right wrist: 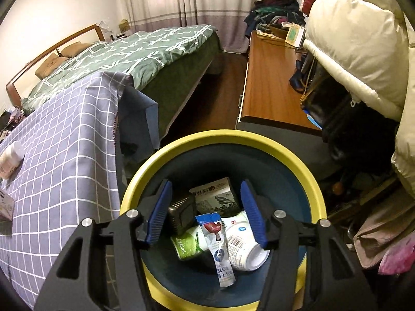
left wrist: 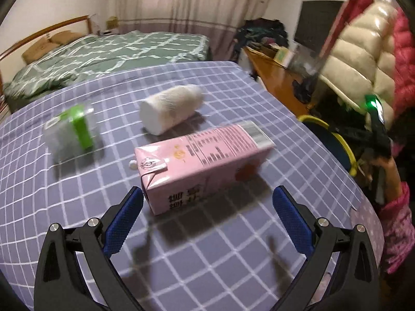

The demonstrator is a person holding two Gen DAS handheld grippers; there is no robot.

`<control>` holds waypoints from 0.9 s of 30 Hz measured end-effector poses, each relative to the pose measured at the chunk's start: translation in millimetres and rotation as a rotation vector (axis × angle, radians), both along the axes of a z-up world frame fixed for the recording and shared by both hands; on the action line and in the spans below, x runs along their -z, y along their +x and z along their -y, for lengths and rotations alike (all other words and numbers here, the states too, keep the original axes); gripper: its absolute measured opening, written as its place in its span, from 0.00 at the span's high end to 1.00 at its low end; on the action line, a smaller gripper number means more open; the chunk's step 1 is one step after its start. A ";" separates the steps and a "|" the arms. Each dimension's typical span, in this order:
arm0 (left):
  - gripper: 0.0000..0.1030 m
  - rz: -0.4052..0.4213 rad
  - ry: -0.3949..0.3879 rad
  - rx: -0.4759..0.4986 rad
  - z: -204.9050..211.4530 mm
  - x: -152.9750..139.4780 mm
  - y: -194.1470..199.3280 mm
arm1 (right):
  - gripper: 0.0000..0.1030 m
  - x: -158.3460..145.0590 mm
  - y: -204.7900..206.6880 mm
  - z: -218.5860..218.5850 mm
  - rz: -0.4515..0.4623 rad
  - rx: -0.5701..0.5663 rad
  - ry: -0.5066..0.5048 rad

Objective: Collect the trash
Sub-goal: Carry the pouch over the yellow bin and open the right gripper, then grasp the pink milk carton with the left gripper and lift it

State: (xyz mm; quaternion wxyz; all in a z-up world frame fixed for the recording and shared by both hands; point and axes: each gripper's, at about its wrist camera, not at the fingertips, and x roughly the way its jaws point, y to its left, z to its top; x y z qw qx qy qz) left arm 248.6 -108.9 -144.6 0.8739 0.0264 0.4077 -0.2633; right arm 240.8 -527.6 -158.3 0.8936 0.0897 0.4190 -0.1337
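Observation:
In the left wrist view a pink milk carton [left wrist: 205, 158] lies on its side on the checked tablecloth [left wrist: 233, 238]. My left gripper [left wrist: 207, 197] is open just in front of the carton, empty. A white bottle [left wrist: 171, 108] lies behind it, and a clear box with a green band [left wrist: 71, 132] to the left. In the right wrist view my right gripper [right wrist: 206, 204] is open and empty above the yellow-rimmed bin [right wrist: 308, 181]. The bin holds a sachet [right wrist: 219, 246], a white cup [right wrist: 243, 241], a green can [right wrist: 188, 243], a dark box [right wrist: 181, 215] and a carton [right wrist: 216, 194].
The bin stands on the floor right of the table; its rim shows in the left wrist view [left wrist: 345, 145]. A bed [right wrist: 145, 51] lies beyond the table. A wooden desk [right wrist: 269, 85] and hanging puffy coats [right wrist: 358, 51] are on the right.

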 end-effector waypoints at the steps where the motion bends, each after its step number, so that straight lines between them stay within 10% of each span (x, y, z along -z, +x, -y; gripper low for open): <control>1: 0.05 -0.007 -0.005 0.016 3.3 -0.9 -2.8 | 0.48 -0.1 0.4 -1.0 0.000 -0.002 0.002; 11: 0.05 -0.064 -0.055 0.272 58.4 -15.8 -45.6 | 0.47 -0.7 1.8 -7.0 0.008 -0.028 0.012; 22: 0.05 -0.006 0.083 0.193 63.1 -27.0 -9.3 | 0.46 1.7 -1.6 -3.1 0.015 -0.020 0.029; 27: 0.21 -0.033 0.169 0.181 84.3 -9.7 22.0 | 0.46 2.8 -2.3 -5.7 0.014 -0.028 0.032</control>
